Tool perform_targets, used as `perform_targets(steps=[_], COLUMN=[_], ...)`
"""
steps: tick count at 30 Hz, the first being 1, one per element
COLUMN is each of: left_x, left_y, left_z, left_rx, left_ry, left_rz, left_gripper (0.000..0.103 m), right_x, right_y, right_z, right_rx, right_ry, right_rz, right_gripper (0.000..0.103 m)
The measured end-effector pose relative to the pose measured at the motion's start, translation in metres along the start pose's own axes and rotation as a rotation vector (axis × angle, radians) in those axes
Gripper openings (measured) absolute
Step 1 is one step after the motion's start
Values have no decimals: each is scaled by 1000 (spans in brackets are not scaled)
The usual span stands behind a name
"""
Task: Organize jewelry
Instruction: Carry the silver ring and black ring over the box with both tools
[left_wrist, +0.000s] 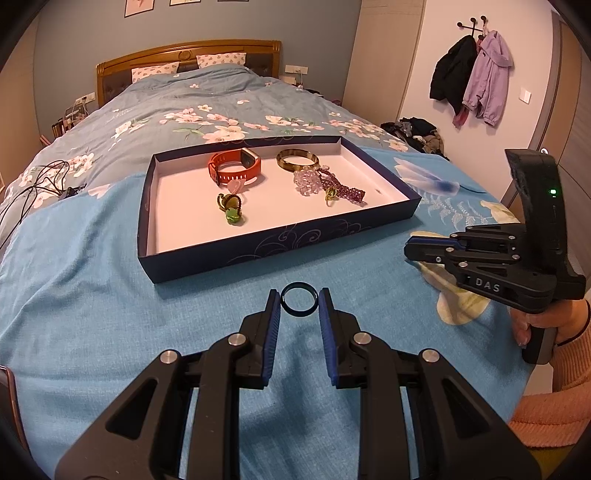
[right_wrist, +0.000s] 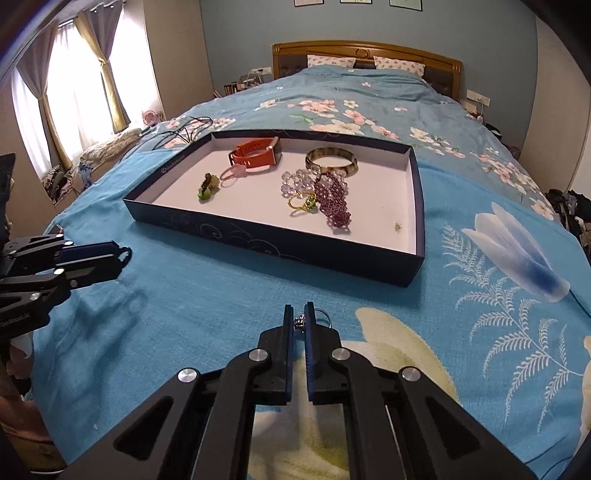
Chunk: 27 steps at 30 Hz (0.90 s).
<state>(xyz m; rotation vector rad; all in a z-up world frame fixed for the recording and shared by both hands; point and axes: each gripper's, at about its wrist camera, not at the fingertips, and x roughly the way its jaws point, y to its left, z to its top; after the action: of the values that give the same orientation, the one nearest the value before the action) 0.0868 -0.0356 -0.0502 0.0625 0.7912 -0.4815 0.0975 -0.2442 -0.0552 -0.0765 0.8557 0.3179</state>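
A dark ring (left_wrist: 299, 299) sits between the blue pads of my left gripper (left_wrist: 299, 301), which touch its sides just above the blue blanket; it also shows from the right wrist view (right_wrist: 125, 254). My right gripper (right_wrist: 299, 320) is shut on a small silver ring (right_wrist: 300, 321) whose loop sticks out to the right. It also shows in the left wrist view (left_wrist: 436, 251). A navy box lid (left_wrist: 258, 254) with a white inside holds an orange watch (left_wrist: 236, 168), a brown bangle (left_wrist: 297, 158), a purple beaded bracelet (left_wrist: 341, 188), clear beads (left_wrist: 308, 181) and a green charm (left_wrist: 232, 214).
The box lid (right_wrist: 258, 236) lies on a blue blanket spread over a floral bed. Black cables (left_wrist: 37, 184) lie on the bed at left. A wooden headboard (left_wrist: 184, 55) stands at the far end. Coats (left_wrist: 476, 77) hang on the right wall.
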Motion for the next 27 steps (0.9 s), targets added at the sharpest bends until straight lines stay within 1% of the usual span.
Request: perform_targets(steps=[6, 10, 14, 19, 27], left_x=[-2, -3, -6, -10, -13], left_y=[1, 0, 0, 1, 2], left_z=[1, 3, 6, 14, 29], left_rx=[-6, -4, 4, 11, 19], left_ry=[-10, -20, -33, -55, -85], left_rz=[-1, -4, -1, 9, 21], left_gripper=[22, 22, 22, 22, 22], right_x=[-17, -27, -35, -42, -46], right_y=[8, 19, 25, 21, 15], right_z=[-2, -2, 1, 10, 26], right_rx=[-26, -77, -102, -80, -67], right_ry=[-61, -95, -127, -163, -202], right_rz=[23, 19, 22, 54, 56], right_gripper=[4, 4, 4, 4, 4])
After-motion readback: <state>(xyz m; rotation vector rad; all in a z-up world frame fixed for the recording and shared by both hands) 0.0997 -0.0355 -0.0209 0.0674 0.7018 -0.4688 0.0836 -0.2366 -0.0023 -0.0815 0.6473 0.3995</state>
